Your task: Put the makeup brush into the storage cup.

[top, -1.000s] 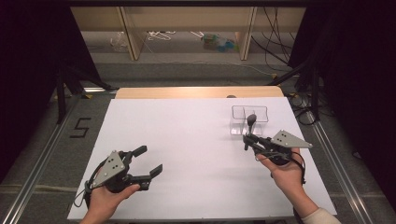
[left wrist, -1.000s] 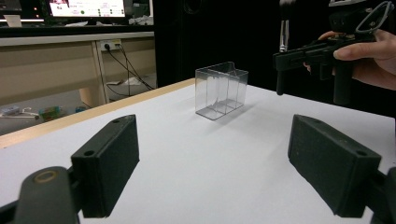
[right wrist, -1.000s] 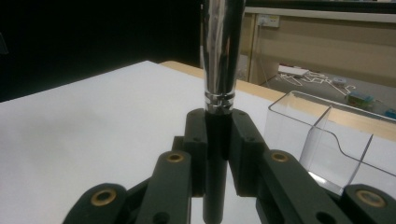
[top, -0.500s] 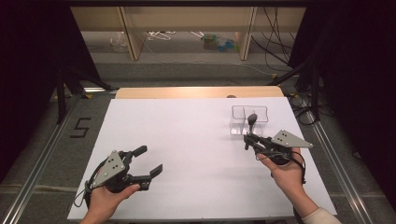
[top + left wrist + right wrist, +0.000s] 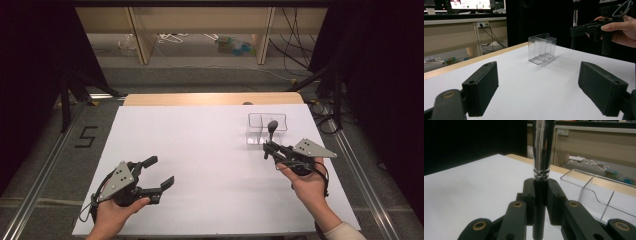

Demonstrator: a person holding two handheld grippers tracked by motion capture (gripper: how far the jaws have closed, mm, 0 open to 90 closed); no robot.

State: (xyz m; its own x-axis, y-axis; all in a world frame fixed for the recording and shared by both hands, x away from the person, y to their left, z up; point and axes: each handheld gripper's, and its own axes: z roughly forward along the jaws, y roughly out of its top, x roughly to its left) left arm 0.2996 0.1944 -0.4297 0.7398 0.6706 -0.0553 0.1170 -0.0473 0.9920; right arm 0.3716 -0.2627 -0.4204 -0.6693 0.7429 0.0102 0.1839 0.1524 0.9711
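My right gripper (image 5: 266, 148) is shut on the black handle of a brush (image 5: 271, 127) and holds it upright. Seen from the right gripper view, the brush's chrome collar (image 5: 541, 150) rises straight above the closed gripper (image 5: 541, 192). A clear plastic box (image 5: 267, 121) with compartments stands just beyond the brush, at the table's right rear; it also appears as the clear box (image 5: 599, 197) and the clear box (image 5: 542, 48). Near the front left, my left gripper (image 5: 162, 171) rests low over the table, open with nothing between its jaws, and the left gripper (image 5: 541, 95) looks toward the box.
A white sheet (image 5: 200, 165) covers the table, with a wooden edge (image 5: 210, 98) at the back. Shelving and cables lie on the floor beyond. A metal rail (image 5: 360, 175) runs along the right side. My right gripper (image 5: 584, 27) and hand hover right of the box.
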